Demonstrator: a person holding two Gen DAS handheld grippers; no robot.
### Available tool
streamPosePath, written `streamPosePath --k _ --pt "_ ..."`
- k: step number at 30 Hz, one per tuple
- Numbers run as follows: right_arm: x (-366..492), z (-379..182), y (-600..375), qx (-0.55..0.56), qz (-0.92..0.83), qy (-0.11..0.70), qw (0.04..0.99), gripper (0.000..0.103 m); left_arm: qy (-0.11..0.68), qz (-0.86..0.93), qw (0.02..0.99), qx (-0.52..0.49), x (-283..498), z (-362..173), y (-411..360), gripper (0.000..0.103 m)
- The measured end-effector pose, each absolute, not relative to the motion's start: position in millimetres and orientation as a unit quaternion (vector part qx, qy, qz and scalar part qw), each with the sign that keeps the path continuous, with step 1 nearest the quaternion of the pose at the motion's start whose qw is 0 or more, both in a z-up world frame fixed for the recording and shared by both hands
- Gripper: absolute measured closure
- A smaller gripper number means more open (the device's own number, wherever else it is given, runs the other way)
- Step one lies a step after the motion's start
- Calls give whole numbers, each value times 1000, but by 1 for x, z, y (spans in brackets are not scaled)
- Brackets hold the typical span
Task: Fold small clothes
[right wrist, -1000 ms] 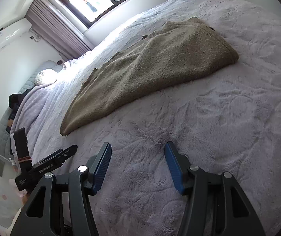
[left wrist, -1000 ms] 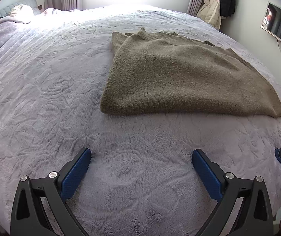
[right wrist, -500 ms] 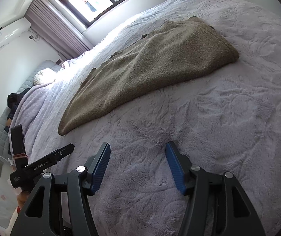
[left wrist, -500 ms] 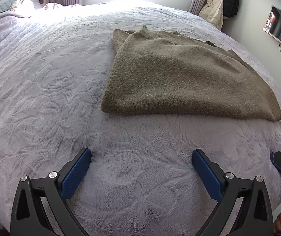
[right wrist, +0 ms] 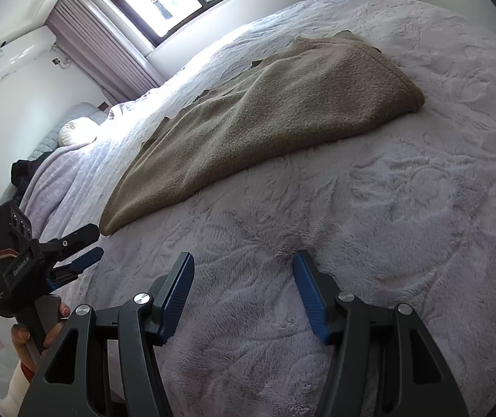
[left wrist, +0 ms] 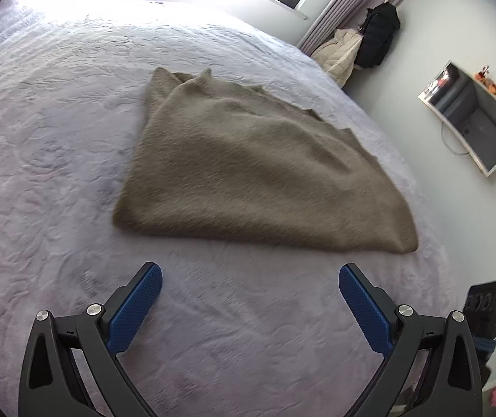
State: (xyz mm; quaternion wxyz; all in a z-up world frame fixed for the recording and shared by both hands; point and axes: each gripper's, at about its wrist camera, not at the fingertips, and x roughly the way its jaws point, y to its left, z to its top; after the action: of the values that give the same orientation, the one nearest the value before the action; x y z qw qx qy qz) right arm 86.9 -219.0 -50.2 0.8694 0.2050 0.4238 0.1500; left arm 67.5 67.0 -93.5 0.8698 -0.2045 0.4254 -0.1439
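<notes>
Sweater (left wrist: 248, 173) is lying flat on the bed (left wrist: 57, 139), roughly mid-bed, already folded over itself, olive-brown knit. Long axis is running along the near folded edge, from the near-left corner out to the pointed right corner toward the wall-side edge of the bed. Neckline end is pointing toward the window-side edge.

Left gripper (left wrist: 249, 279) is hovering over bare blanket just short of that near edge, jaws wide apart, holding nothing. Sweater is lying straight ahead of it. Right gripper (right wrist: 242, 266) is also hovering over bare blanket, jaws apart, empty; sweater (right wrist: 265, 111) is sitting ahead and up-left of it, farther off. Left one is looking nearer to the cloth, judging by both views. Next grab is probably needing the left jaws at the near-left corner and the right at the pointed end.

Left gripper is also showing in the right view (right wrist: 71, 253), held by a hand (right wrist: 36, 333). Its side is carrying white lettering, too small to read properly. No label visible on the sweater.
</notes>
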Motion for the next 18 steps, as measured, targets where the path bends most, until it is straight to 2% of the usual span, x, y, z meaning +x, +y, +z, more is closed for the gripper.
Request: streamPosePath --k 6,18 --pt "88 -51 -218 202 152 426 869 40 425 -156 843 -290 93 -107 70 1" --pt "89 -52 -217 201 156 428 868 40 399 -132 842 -338 131 -114 60 1"
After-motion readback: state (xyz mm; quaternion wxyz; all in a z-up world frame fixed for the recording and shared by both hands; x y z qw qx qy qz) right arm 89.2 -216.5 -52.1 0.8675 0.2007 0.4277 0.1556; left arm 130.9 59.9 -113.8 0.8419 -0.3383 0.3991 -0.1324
